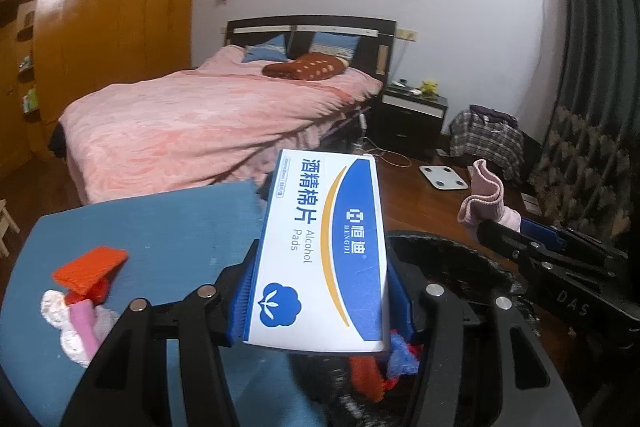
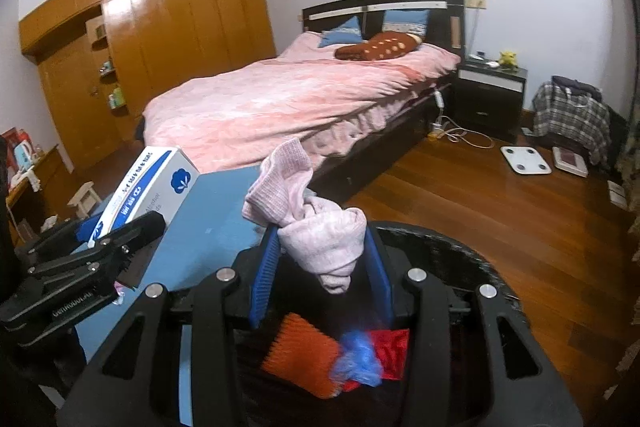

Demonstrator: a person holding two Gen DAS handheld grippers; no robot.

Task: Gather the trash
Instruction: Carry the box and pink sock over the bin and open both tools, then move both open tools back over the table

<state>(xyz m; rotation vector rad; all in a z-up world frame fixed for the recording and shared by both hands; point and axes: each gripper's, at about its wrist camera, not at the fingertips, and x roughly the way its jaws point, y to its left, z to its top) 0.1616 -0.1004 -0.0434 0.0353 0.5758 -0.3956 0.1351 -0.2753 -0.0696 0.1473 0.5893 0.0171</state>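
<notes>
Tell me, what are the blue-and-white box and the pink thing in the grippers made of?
The alcohol pads box looks like thin printed cardboard: flat faces, sharp folded edges, slight sheen. The pink cloth seems soft knitted fabric, maybe a sock: it bunches and shows a fuzzy weave.

Home bedroom: pink-covered bed (image 2: 296, 95), wooden wardrobe (image 2: 180, 23), nightstand (image 2: 490, 99).

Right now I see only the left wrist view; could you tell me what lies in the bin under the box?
Observer: In the bin, an orange piece, a blue crumpled wad and something red.
Operator: Is the right gripper holding anything firmly?
Observer: Yes, the right gripper is shut on the pink cloth, above the bin.
Operator: Is my box near the rim?
Observer: The alcohol pads box sits over the blue table, left of the bin.
</notes>
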